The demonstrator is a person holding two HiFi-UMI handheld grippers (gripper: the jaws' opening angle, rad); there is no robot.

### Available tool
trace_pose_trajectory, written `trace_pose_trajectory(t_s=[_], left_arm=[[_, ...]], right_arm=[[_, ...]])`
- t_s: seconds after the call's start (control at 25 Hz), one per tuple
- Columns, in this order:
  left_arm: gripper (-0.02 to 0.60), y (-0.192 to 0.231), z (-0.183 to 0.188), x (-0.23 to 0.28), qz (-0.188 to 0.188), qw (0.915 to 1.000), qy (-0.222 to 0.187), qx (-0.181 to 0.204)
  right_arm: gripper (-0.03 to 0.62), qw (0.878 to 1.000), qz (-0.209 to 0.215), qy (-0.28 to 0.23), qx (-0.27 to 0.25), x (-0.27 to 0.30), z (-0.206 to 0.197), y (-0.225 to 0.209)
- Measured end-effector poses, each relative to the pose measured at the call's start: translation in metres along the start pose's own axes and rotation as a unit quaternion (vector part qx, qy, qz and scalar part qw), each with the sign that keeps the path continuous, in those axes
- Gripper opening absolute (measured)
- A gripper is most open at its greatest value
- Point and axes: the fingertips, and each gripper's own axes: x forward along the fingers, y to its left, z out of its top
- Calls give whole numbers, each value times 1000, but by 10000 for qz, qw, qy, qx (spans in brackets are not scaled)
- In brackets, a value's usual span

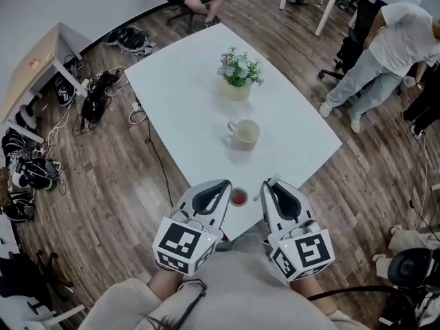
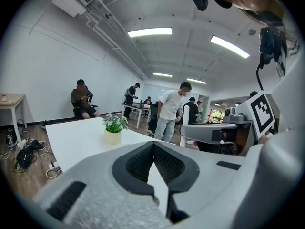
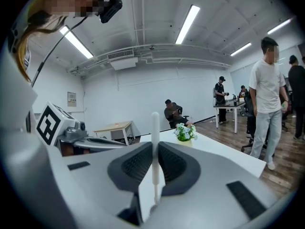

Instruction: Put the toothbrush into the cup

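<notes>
Left gripper: your left gripper (image 1: pixel 223 184) hovers over the near edge of the white rectangular table (image 1: pixel 179 95). In the left gripper view its black ribbed pads (image 2: pixel 138 163) meet at the tips (image 2: pixel 153 147), pressed together with nothing between them.
Red item: a small round red-topped object (image 1: pixel 238 197) sits on the table's near edge, between your two grippers. What it is cannot be made out.
Cup: the cream ceramic cup with a side handle (image 1: pixel 246 132) stands upright mid-table, well ahead of both grippers.
Plant: a small green plant in a pale yellow pot (image 1: pixel 238 71) stands beyond the cup, towards the far end of the table.
Right gripper: your right gripper (image 1: pixel 269 183) is beside the left one at the same table edge, its jaws pinching the toothbrush.
Toothbrush: the thin white plastic toothbrush (image 3: pixel 155 128) stands upright between the right pads, its rounded end rising above them. It is well apart from the cup.
</notes>
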Motion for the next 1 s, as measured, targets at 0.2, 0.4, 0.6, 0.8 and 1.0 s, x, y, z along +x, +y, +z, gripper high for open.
trace_pose_trajectory(t_s=[0.2,0.4,0.6,0.8,1.0], left_arm=[[5,3,-3,20,-4,9999,98,-77],[3,4,-4,38,-14,9999,74,-93],[3,9,-8,49,22,9998,65,-172],[5,24,-4,59,135,9990,88,-410],[5,34,-8,68,180,9989,167,-392]], right_arm=[[49,10000,64,36,56,18,-3,-16],[49,9999,92,-94,-25,38,0,-32],[49,9995,54,-289,-62,61,10,-49],[49,9992,35,-396,-80,93,18,-64],[49,9992,28,-399,-70,122,19,-79]])
